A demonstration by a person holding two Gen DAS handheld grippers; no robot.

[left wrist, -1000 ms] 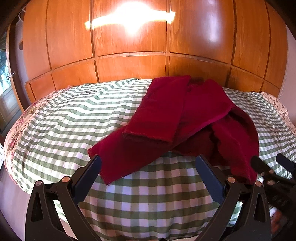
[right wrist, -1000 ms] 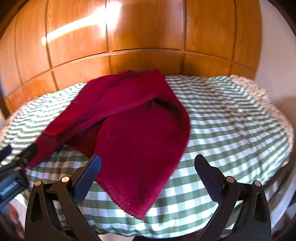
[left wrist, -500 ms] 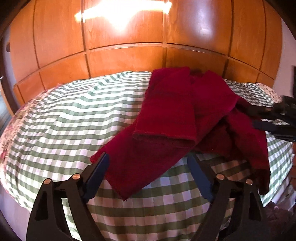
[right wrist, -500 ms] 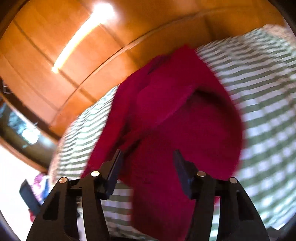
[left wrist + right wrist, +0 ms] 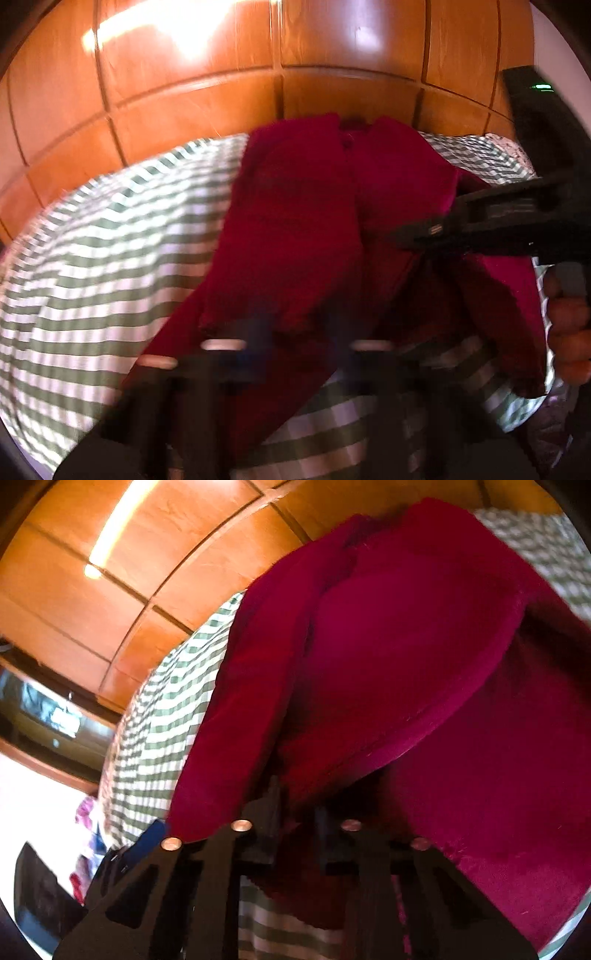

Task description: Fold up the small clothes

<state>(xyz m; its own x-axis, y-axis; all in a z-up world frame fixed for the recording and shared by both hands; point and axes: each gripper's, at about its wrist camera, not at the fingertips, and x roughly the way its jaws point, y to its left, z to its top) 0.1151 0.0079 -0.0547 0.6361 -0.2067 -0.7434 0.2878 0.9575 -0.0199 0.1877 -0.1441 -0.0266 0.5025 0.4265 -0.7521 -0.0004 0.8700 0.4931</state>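
A dark red fleece garment [image 5: 295, 229] lies crumpled on a green and white checked bedspread [image 5: 103, 251]. My left gripper [image 5: 295, 332] is blurred, its jaws drawn close together at the garment's near edge; whether it grips the cloth I cannot tell. My right gripper [image 5: 295, 812] has its jaws nearly together on a fold of the red garment [image 5: 406, 657], tilted. The right gripper also shows in the left wrist view [image 5: 424, 230], reaching in from the right onto the garment.
An orange wooden panelled wardrobe [image 5: 184, 92] stands behind the bed. A hand [image 5: 569, 332] holds the right gripper's handle at the right edge. A floral sheet edge [image 5: 88, 812] shows at the bed's left side.
Both grippers moved forward onto the garment and their jaws closed from wide open. The right gripper swung over the right part of the cloth and tilted.
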